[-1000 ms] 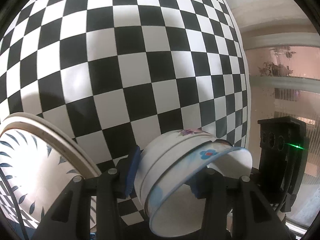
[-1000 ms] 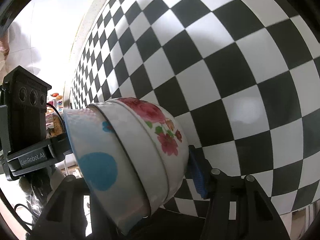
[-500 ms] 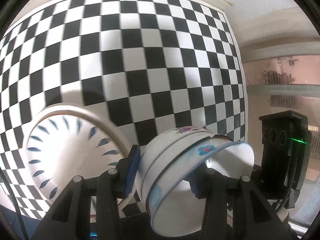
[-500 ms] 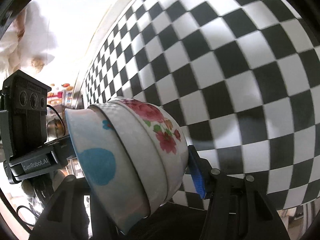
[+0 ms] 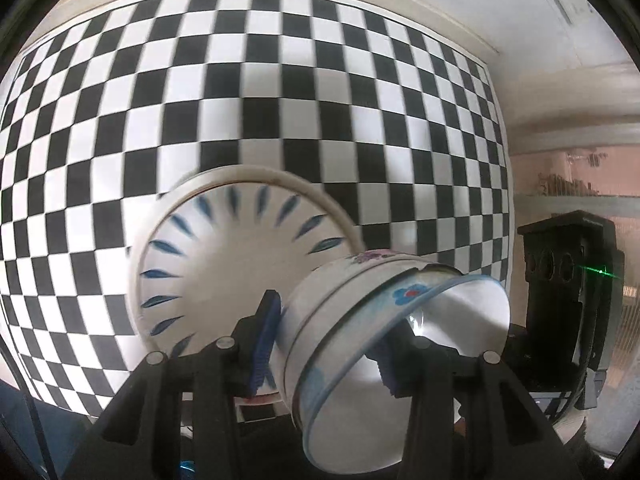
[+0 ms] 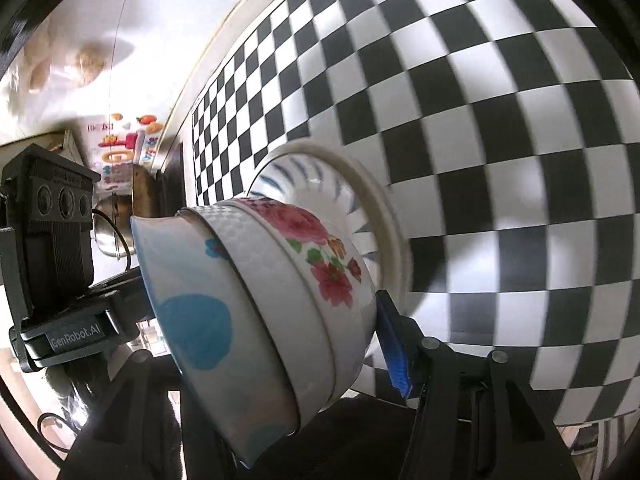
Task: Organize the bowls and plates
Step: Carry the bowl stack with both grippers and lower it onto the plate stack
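Above the checkered cloth (image 5: 280,92): stack of nested bowls (image 5: 360,320), tilted, clamped between both tools. Left gripper (image 5: 326,344) closed on stack; right gripper (image 6: 276,344) likewise. Behind the stack, on the cloth: blue-leaf bowl (image 5: 224,264), empty.

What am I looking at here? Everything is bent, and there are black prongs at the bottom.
These are two fisheye cameras, one on each hand-held gripper, so straight lines bulge. No robot: a person holds both tools. The black prongs are the fingers. The left gripper and the right gripper both pinch the same stack of bowls, each from its own side; you see each tool in the other's picture. The stack looks like three nested bowls, flowered outside. Behind it, a blue-leaf plate lies on the checkered tablecloth. The blur means motion.
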Demonstrator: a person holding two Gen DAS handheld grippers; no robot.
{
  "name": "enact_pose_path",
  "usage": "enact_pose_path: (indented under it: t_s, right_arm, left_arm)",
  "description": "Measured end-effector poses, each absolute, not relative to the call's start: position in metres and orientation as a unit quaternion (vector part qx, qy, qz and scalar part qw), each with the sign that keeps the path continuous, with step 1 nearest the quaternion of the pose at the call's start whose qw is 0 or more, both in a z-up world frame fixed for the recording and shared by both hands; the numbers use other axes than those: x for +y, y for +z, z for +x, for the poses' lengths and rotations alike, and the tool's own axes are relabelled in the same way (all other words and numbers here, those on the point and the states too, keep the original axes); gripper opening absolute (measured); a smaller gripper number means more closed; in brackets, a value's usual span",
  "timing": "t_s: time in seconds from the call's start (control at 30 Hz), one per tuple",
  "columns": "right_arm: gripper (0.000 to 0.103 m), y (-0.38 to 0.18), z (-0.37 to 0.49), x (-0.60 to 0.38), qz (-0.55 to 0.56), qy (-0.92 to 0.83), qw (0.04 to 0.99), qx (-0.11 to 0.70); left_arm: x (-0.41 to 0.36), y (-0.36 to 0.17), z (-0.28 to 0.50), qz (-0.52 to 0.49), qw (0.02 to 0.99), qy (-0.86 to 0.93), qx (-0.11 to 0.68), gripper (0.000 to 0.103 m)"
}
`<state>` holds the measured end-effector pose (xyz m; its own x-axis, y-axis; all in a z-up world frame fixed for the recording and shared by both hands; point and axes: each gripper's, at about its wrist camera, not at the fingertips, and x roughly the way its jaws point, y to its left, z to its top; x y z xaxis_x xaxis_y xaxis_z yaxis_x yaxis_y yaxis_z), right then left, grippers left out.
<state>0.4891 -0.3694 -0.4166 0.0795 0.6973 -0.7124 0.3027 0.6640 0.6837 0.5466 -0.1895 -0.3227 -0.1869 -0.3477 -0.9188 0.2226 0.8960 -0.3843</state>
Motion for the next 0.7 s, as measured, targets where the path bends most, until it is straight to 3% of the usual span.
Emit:
enact_pose_path:
  t_s: [0.7]
  right_arm:
    - [0.056,-0.44,0.52,-0.299,0.329,0.178,0.61,0.698]
  left_arm:
    - [-0.119,-0.353,0.56,-0.109,0.629,-0.187,0.747,0.041]
